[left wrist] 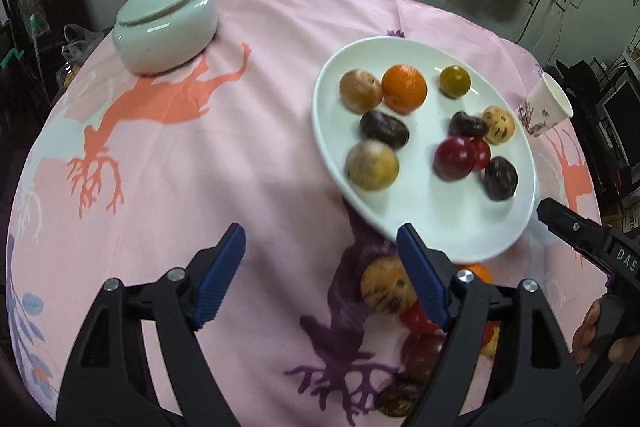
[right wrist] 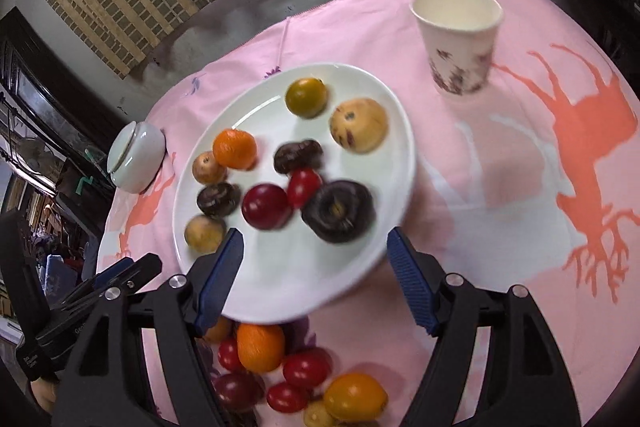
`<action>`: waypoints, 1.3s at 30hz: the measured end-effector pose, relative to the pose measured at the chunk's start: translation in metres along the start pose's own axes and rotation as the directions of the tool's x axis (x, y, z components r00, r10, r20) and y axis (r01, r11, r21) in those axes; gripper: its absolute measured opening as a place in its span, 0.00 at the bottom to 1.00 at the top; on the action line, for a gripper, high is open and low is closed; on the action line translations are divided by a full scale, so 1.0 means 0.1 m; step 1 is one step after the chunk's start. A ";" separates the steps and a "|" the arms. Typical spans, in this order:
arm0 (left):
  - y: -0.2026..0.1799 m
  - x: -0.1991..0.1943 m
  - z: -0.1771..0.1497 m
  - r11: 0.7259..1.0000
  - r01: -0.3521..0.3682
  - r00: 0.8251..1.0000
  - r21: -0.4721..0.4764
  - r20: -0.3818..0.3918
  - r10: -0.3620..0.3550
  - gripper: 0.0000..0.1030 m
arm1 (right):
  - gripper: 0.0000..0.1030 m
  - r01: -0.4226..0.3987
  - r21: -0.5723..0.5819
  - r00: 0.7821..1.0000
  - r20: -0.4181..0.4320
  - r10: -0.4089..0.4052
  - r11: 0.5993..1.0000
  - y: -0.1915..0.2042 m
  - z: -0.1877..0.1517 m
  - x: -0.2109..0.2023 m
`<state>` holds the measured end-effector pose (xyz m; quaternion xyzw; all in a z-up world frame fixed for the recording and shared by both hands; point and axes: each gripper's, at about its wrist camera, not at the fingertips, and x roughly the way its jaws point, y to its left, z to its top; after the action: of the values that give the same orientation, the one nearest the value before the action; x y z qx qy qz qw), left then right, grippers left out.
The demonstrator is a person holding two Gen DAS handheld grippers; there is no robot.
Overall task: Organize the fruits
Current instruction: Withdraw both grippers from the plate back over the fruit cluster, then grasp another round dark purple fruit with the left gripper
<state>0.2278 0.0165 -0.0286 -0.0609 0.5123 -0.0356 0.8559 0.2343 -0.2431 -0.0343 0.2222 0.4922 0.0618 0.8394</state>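
A white oval plate (left wrist: 420, 215) on the pink cloth holds several fruits: an orange (left wrist: 404, 89), dark purple ones, red ones and speckled yellow ones. More fruit lies loose on the cloth below the plate's near rim, among it a speckled yellow fruit (left wrist: 384, 285), an orange (right wrist: 260, 347) and red tomatoes (right wrist: 306, 367). My left gripper (left wrist: 322, 228) stands open over bare cloth, left of that rim. My right gripper (right wrist: 315, 231) is open too, with the plate (right wrist: 280, 275) showing between its fingers and neither pad pressing on it. Each gripper appears at the edge of the other's view.
A flowered paper cup (right wrist: 458, 39) stands beyond the plate to the right. A pale lidded bowl (left wrist: 164, 27) sits at the far left of the round table. The pink deer-print cloth (left wrist: 200, 167) falls away at the table's edge; a wall and curtains rise behind.
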 end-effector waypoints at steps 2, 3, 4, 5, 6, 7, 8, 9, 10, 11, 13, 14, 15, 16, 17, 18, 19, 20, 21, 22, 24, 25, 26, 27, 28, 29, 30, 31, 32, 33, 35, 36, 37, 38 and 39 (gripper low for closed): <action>0.05 -0.05 -0.14 1.000 0.001 1.000 -0.013 -0.022 -0.001 0.77 | 0.73 0.005 0.037 1.000 -0.010 -0.005 0.999 -0.11 -0.13 -0.09; 0.07 -0.07 -0.21 1.000 0.002 0.999 -0.019 -0.037 -0.002 0.78 | 0.73 0.004 0.051 1.000 -0.016 -0.003 0.999 -0.15 -0.19 -0.13; 0.08 -0.09 -0.26 1.000 0.001 0.999 -0.025 -0.049 -0.002 0.80 | 0.73 0.005 0.056 1.000 -0.022 -0.003 0.998 -0.17 -0.25 -0.16; 0.10 -0.12 -0.32 0.999 0.001 0.998 -0.034 -0.064 -0.003 0.80 | 0.72 0.008 0.060 1.000 -0.026 -0.006 0.998 -0.19 -0.31 -0.21; 0.12 -0.14 -0.38 0.999 0.002 0.997 -0.041 -0.072 -0.005 0.81 | 0.72 0.009 0.063 1.000 -0.029 -0.008 0.998 -0.21 -0.39 -0.26; 0.13 -0.16 -0.43 0.999 0.006 0.997 -0.044 -0.076 -0.009 0.82 | 0.72 0.009 0.066 0.999 -0.033 -0.007 0.998 -0.22 -0.44 -0.29; 0.13 -0.18 -0.49 0.999 0.004 0.997 -0.044 -0.079 -0.007 0.82 | 0.72 0.008 0.071 0.999 -0.040 -0.005 0.997 -0.23 -0.52 -0.33; 0.13 -0.21 -0.55 0.999 0.001 0.997 -0.043 -0.082 -0.005 0.82 | 0.72 0.007 0.071 0.999 -0.049 -0.004 0.997 -0.23 -0.58 -0.36; 0.11 -0.24 -0.60 0.999 0.005 0.996 -0.041 -0.087 -0.009 0.83 | 0.72 0.007 0.066 0.998 -0.057 -0.003 0.998 -0.24 -0.65 -0.39; 0.10 -0.26 -0.64 0.999 0.008 0.996 -0.038 -0.093 -0.011 0.83 | 0.72 0.003 0.067 0.998 -0.067 0.001 0.998 -0.24 -0.72 -0.41; 0.07 -0.28 -0.71 1.000 0.003 0.994 -0.028 -0.105 -0.006 0.83 | 0.72 -0.013 0.075 0.996 -0.087 0.020 0.997 -0.25 -0.85 -0.46; 0.04 -0.30 -0.75 1.000 0.000 0.994 -0.021 -0.108 -0.002 0.83 | 0.73 -0.021 0.076 0.995 -0.091 0.028 0.997 -0.26 -0.90 -0.49; 0.02 -0.32 -0.79 1.000 -0.006 0.994 -0.014 -0.107 0.005 0.84 | 0.73 -0.029 0.077 0.995 -0.095 0.036 0.997 -0.25 -0.96 -0.52; 0.00 -0.34 -0.82 1.000 -0.008 0.994 -0.007 -0.106 0.008 0.84 | 0.73 -0.039 0.077 0.994 -0.099 0.046 0.996 -0.25 -1.02 -0.55; -0.02 -0.34 -0.85 1.000 -0.007 0.994 -0.001 -0.112 0.006 0.85 | 0.73 -0.045 0.075 0.993 -0.103 0.053 0.996 -0.24 -1.06 -0.57; -0.04 -0.34 -0.88 1.000 -0.006 0.993 0.005 -0.119 0.007 0.85 | 0.73 -0.051 0.070 0.992 -0.108 0.058 0.996 -0.24 -1.11 -0.58; -0.06 -0.34 -0.91 1.000 -0.004 0.992 0.010 -0.125 0.005 0.85 | 0.73 -0.056 0.064 0.992 -0.111 0.063 0.996 -0.23 -1.17 -0.60; -0.09 -0.34 -0.94 1.000 0.004 0.991 0.017 -0.131 -0.002 0.85 | 0.73 -0.058 0.061 0.991 -0.114 0.065 0.996 -0.22 -1.20 -0.62; -0.12 -0.33 -0.96 1.000 0.011 0.990 0.028 -0.139 -0.007 0.85 | 0.74 -0.058 0.057 0.991 -0.120 0.065 0.997 -0.21 -1.24 -0.63; -0.16 -0.31 -0.98 0.999 0.015 0.989 0.041 -0.146 -0.008 0.85 | 0.74 -0.059 0.055 0.989 -0.130 0.066 0.997 -0.21 -1.28 -0.63; -0.24 -0.29 -1.02 0.997 0.021 0.989 0.070 -0.149 -0.010 0.85 | 0.74 -0.057 0.056 0.987 -0.150 0.065 0.997 -0.21 -1.36 -0.62; -0.28 -0.28 -1.04 0.996 0.024 0.989 0.083 -0.150 -0.011 0.85 | 0.74 -0.054 0.056 0.985 -0.160 0.062 0.997 -0.22 -1.40 -0.61; -0.31 -0.27 -1.05 0.995 0.028 0.988 0.093 -0.154 -0.013 0.85 | 0.74 -0.053 0.057 0.984 -0.165 0.062 0.997 -0.22 -1.42 -0.61; -0.34 -0.25 -1.06 0.994 0.031 0.987 0.102 -0.162 -0.014 0.85 | 0.74 -0.053 0.056 0.984 -0.167 0.062 0.997 -0.22 -1.45 -0.61; -0.37 -0.24 -1.08 0.994 0.033 0.985 0.107 -0.170 -0.014 0.85 | 0.74 -0.053 0.055 0.983 -0.170 0.062 0.997 -0.23 -1.46 -0.61; -0.39 -0.21 -1.09 0.993 0.038 0.984 0.112 -0.177 -0.017 0.85 | 0.74 -0.052 0.056 0.983 -0.175 0.062 0.997 -0.23 -1.47 -0.60; -0.41 -0.20 -1.10 0.992 0.038 0.983 0.118 -0.181 -0.016 0.85 | 0.74 -0.053 0.059 0.982 -0.181 0.062 0.997 -0.23 -1.47 -0.58; -0.43 -0.18 -1.10 0.992 0.037 0.983 0.122 -0.183 -0.014 0.85 | 0.74 -0.055 0.065 0.981 -0.184 0.066 0.996 -0.24 -1.47 -0.58; -0.44 -0.17 -1.11 0.991 0.038 0.983 0.125 -0.185 -0.014 0.85 | 0.74 -0.057 0.070 0.980 -0.186 0.069 0.996 -0.24 -1.47 -0.57; -0.45 -0.15 -1.12 0.991 0.037 0.982 0.126 -0.188 -0.012 0.85 | 0.74 -0.057 0.073 0.979 -0.189 0.070 0.996 -0.25 -1.47 -0.56; -0.46 -0.11 -1.12 0.992 0.038 0.980 0.124 -0.196 -0.013 0.85 | 0.74 -0.056 0.075 0.979 -0.193 0.070 0.996 -0.25 -1.46 -0.55; -0.47 -0.08 -1.12 0.992 0.037 0.980 0.123 -0.201 -0.012 0.85 | 0.74 -0.058 0.077 0.978 -0.194 0.072 0.995 -0.25 -1.46 -0.54; -0.48 -0.06 -1.12 0.992 0.034 0.979 0.123 -0.203 -0.009 0.85 | 0.74 -0.059 0.077 0.978 -0.198 0.073 0.995 -0.26 -1.46 -0.53; -0.48 -0.04 -1.12 0.992 0.035 0.979 0.121 -0.204 -0.009 0.85 | 0.74 -0.060 0.075 0.977 -0.201 0.074 0.995 -0.26 -1.46 -0.52; -0.49 -0.01 -1.11 0.992 0.037 0.978 0.120 -0.207 -0.012 0.85 | 0.74 -0.060 0.072 0.976 -0.204 0.073 0.996 -0.26 -1.46 -0.51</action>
<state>0.1293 -0.0392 -0.0727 -0.0103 0.5943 -0.0837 0.7998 0.0805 -0.2368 -0.0654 0.2582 0.5707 0.0964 0.7736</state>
